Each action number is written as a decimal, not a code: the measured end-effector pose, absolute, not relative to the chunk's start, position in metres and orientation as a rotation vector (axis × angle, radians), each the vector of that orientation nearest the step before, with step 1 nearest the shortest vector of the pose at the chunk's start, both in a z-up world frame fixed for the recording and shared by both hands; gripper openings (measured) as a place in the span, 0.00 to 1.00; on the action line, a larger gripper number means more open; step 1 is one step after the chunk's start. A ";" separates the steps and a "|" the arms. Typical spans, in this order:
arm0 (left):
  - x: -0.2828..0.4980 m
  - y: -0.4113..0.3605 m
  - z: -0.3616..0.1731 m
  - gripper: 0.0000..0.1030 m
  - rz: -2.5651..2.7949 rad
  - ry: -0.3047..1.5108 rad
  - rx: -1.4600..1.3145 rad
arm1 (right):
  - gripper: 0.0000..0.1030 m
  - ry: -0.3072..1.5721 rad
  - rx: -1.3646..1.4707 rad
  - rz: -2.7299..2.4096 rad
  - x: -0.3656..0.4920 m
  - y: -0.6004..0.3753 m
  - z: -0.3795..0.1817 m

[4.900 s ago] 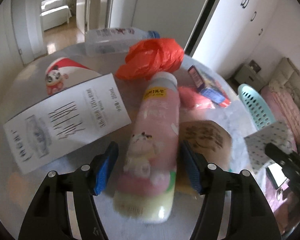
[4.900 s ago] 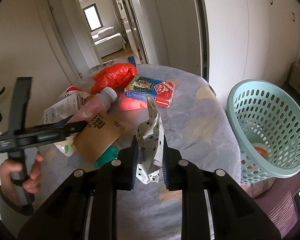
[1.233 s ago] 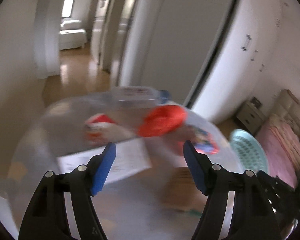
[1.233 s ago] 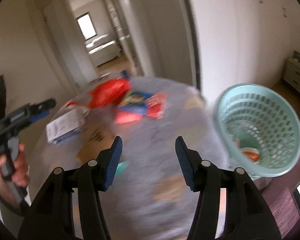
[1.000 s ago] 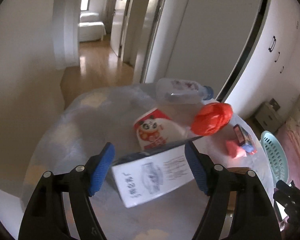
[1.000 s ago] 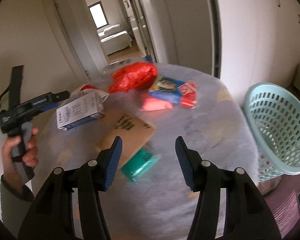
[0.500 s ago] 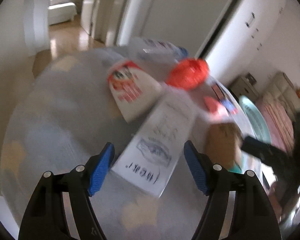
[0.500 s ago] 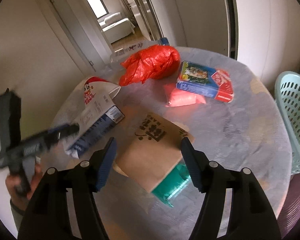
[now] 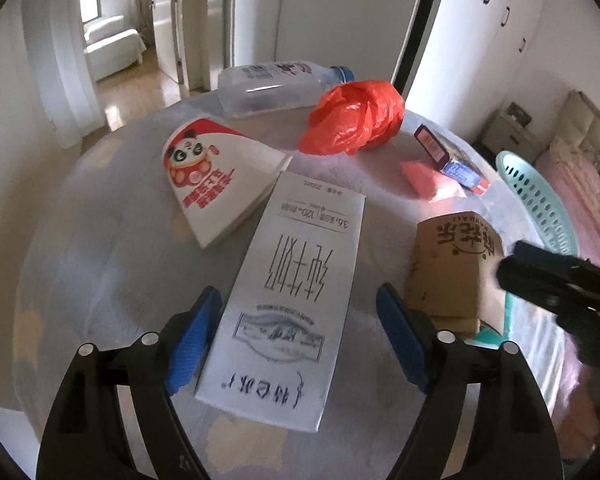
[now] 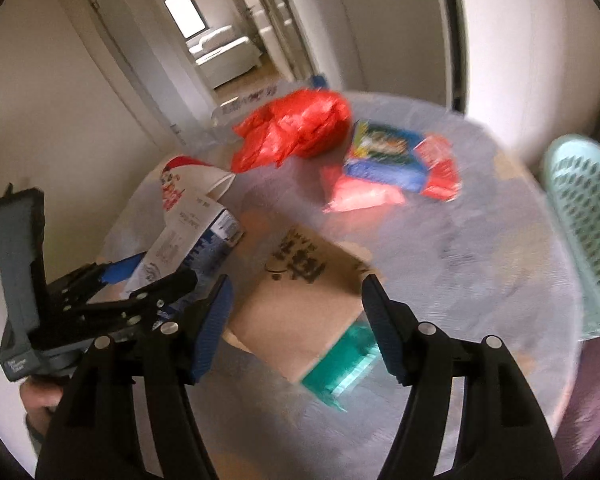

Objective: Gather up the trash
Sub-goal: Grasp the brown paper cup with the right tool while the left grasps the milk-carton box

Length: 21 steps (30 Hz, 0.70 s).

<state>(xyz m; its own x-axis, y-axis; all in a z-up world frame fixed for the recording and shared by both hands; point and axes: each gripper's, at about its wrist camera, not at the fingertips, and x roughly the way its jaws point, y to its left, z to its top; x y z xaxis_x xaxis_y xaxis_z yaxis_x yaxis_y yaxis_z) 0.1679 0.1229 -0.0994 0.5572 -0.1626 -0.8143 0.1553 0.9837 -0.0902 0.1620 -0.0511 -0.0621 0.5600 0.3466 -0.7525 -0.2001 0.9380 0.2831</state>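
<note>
— What changed?
— My left tool (image 9: 296, 332) dropped from hovering to straddle the milk carton (image 9: 292, 300), jaws apart; my right tool (image 10: 296, 316), now empty and apart, is over the brown paper bag (image 10: 300, 300).
— The carton?
— Flat on the bench (image 9: 100, 248), white, printed face up, slightly crushed. Basket (image 10: 588, 216) waits right.

We see the milk carton (image 9: 296, 296) lying low in the middle of the left wrist frame on the table (image 9: 100, 248), with the paper cup (image 9: 216, 176) up and left of it. The paper bag (image 9: 452, 264) sits at the right. Toward the top, the plastic bag (image 9: 352, 120) lies before the bottle (image 9: 276, 84). The basket (image 9: 540, 204) stands at the right edge, beyond the table.
</note>
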 end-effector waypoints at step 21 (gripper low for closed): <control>0.095 0.159 -0.098 0.55 -0.096 0.868 -0.177 | 0.60 1.062 0.184 0.326 0.195 -0.004 -0.098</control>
<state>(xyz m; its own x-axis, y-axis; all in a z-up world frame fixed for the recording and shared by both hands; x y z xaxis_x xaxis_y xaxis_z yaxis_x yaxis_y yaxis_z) 0.0952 0.1587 -0.0977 0.6431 -0.1555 -0.7498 0.0117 0.9811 -0.1934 0.1953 -0.0040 -0.0976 0.4452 0.3488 -0.8247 -0.1730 0.9372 0.3030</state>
